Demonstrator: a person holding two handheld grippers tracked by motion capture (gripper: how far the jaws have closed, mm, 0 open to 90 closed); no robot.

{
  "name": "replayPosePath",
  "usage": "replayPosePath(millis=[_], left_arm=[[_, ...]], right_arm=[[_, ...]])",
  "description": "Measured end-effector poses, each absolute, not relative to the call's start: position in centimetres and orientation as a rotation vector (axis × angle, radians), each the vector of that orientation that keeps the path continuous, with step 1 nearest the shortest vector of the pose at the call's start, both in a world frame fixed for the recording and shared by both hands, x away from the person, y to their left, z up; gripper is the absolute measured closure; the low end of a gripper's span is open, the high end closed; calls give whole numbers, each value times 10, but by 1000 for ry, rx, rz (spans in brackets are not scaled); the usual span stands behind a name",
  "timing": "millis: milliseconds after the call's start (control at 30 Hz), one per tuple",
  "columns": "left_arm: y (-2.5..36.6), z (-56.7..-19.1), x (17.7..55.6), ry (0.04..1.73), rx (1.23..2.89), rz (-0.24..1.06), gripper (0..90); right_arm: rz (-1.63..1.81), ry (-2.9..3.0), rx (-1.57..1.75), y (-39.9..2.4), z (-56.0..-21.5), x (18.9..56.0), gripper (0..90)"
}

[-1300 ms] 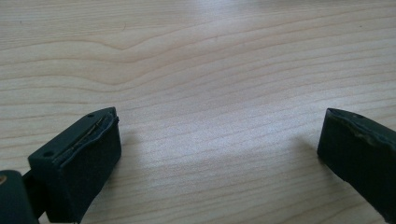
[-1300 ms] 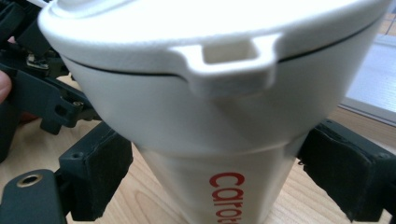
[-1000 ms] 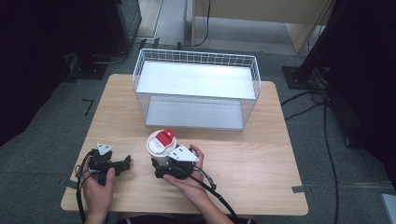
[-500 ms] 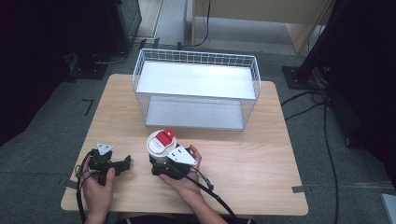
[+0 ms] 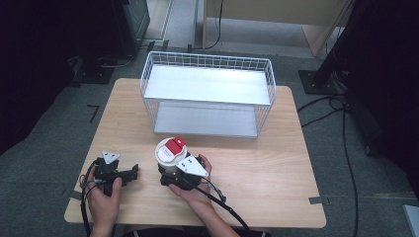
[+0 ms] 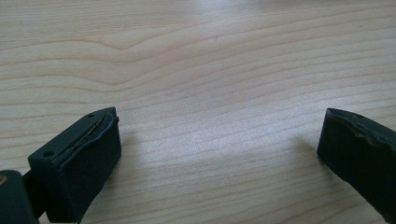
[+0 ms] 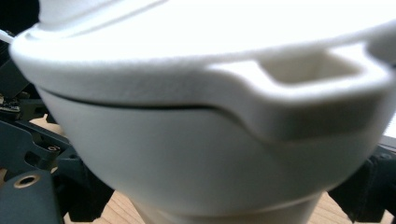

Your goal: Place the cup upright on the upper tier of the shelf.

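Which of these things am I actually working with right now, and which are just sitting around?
In play:
right gripper, shut on the white cup
wire basket, a likely target

Idle:
left gripper, open over bare table
cables on the floor

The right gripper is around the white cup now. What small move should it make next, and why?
Probably lift the cup a little off the table. The right gripper has its jaws on both sides of the cup's body, which looks held. The wire basket stands apart behind it. The left gripper rests open on bare wood, so it is not in the way.
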State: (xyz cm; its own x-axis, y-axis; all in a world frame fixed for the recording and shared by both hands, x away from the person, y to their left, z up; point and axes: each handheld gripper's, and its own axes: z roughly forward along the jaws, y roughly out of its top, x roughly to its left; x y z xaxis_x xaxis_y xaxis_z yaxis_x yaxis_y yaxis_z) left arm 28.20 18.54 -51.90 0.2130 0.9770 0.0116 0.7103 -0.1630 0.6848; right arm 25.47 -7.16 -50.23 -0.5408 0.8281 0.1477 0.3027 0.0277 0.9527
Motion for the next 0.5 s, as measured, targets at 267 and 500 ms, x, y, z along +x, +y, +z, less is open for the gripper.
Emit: replayPosePath(millis=[267, 500], left_arm=[[185, -519, 282, 1557, 1943, 629, 0], [185, -519, 282, 1557, 1938, 630, 0]], right_arm=[[1539, 1865, 1133, -72, -502, 253, 105], [1561, 1849, 1130, -72, -498, 251, 107]])
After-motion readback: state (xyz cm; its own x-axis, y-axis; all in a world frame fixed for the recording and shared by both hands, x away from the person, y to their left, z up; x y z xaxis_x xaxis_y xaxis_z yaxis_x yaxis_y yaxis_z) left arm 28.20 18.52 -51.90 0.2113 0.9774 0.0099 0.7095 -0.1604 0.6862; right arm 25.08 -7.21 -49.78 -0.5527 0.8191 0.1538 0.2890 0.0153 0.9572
